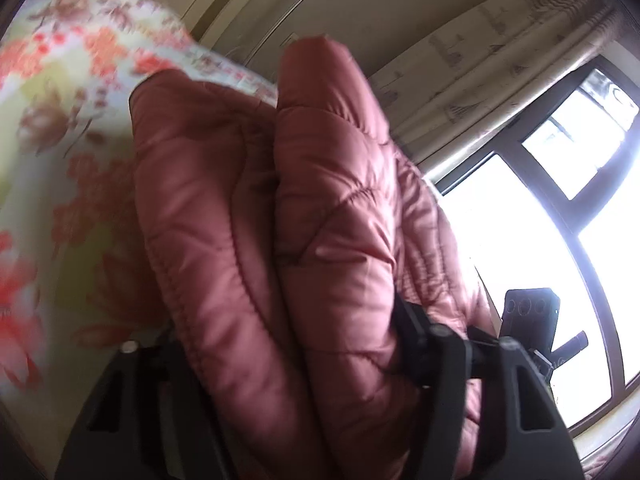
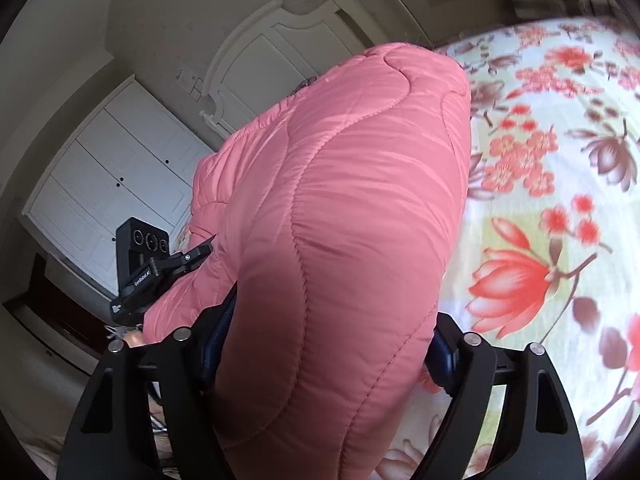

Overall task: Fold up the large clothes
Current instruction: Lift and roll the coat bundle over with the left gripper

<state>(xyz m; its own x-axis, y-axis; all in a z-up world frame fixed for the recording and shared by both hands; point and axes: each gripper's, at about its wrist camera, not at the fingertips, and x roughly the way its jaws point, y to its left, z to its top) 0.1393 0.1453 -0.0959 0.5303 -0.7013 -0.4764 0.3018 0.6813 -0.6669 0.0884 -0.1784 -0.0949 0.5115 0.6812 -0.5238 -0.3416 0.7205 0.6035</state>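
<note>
We hold a pink quilted jacket [image 1: 304, 208] up off the bed with both tools. In the left wrist view it fills the middle of the frame from the bottom edge to the upper centre, bunched into two thick padded rolls. The left gripper [image 1: 288, 364] has its jaws clamped on this bulk: the padding bulges out between the two black arms, which stand fairly wide apart because so much fabric sits in the gap. This view is blurred.

In the right wrist view the same jacket [image 2: 340, 220] rises from the bottom centre to the upper middle. The right gripper [image 2: 320, 356] also has its jaws pressed against the jacket on both sides, held apart by the thick fold, with the blue pads [image 2: 442, 360] touching the fabric.

The floral bedsheet [image 2: 540, 200] covers the right of that frame and, in the left wrist view, the left side [image 1: 60, 140]. At lower left of the right wrist view we see the other tool's black camera block [image 2: 142, 240] beside the jacket. White cupboard doors [image 2: 104, 184] stand at left, and a bright window [image 1: 540, 240] fills the right of the left wrist view.
</note>
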